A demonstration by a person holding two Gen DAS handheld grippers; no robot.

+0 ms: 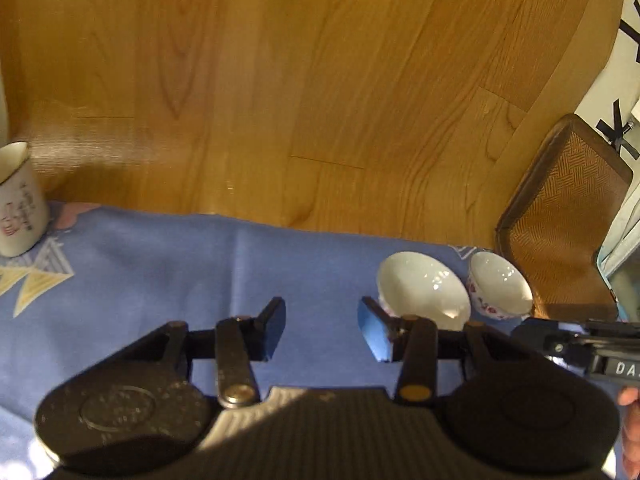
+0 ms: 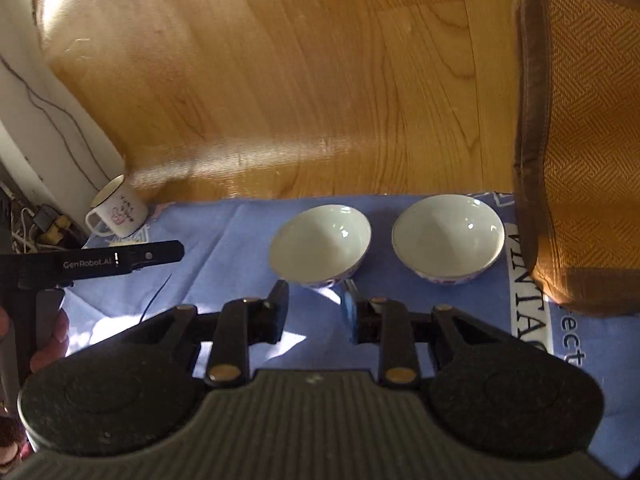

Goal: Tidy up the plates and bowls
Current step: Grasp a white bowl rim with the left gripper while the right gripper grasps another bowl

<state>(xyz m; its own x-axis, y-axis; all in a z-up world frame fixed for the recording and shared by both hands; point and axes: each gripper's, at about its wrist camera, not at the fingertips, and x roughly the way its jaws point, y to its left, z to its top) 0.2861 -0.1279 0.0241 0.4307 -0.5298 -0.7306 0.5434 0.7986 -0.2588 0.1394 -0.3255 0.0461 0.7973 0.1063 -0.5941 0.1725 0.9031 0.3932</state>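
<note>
Hovering parted and empty, both tools, left tool (image 1: 322, 330) and right tool (image 2: 315, 312), face two bowls (image 2: 320, 242).

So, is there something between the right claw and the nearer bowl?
Nothing visible. The right claw is open and empty, and only bare blue cloth lies before the left bowl. The second bowl stands apart, further right.

Both cams rode on the hand-held grippers, looking forward and steeply down over the blue cloth (image 2: 224, 240) toward its far edge and the wood floor (image 1: 304, 80). Left one sat further left. Both views caught the two bowls (image 2: 320, 246), mug (image 1: 18, 200) and woven chair (image 2: 584, 140).
</note>
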